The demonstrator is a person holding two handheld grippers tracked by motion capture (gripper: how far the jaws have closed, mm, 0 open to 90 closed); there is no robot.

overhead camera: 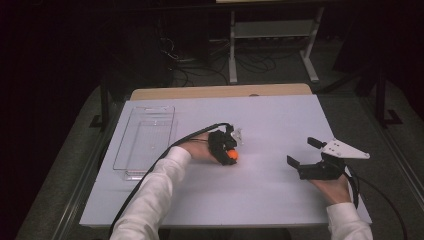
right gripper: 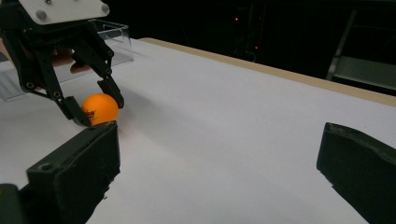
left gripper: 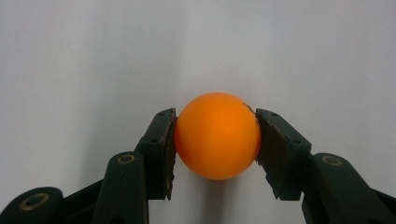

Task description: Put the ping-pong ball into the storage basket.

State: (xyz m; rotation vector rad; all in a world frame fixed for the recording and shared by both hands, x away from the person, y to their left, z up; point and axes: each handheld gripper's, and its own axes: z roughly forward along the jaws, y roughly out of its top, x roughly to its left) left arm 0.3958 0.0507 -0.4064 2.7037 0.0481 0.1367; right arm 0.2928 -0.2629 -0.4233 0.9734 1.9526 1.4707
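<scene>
Orange ball (left gripper: pixel 217 135): on the white table (overhead camera: pixel 270 125), near its middle, clamped between both pads of the left gripper (overhead camera: pixel 231 155). Right gripper (overhead camera: pixel 303 153): jaws spread wide, empty, well to the ball's right. Clear tray (overhead camera: pixel 145 142): far left, apart.

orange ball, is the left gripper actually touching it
Touching. The left gripper view shows both pads of the left gripper pressed against the sides of the orange ball, with no gap on either side.
</scene>
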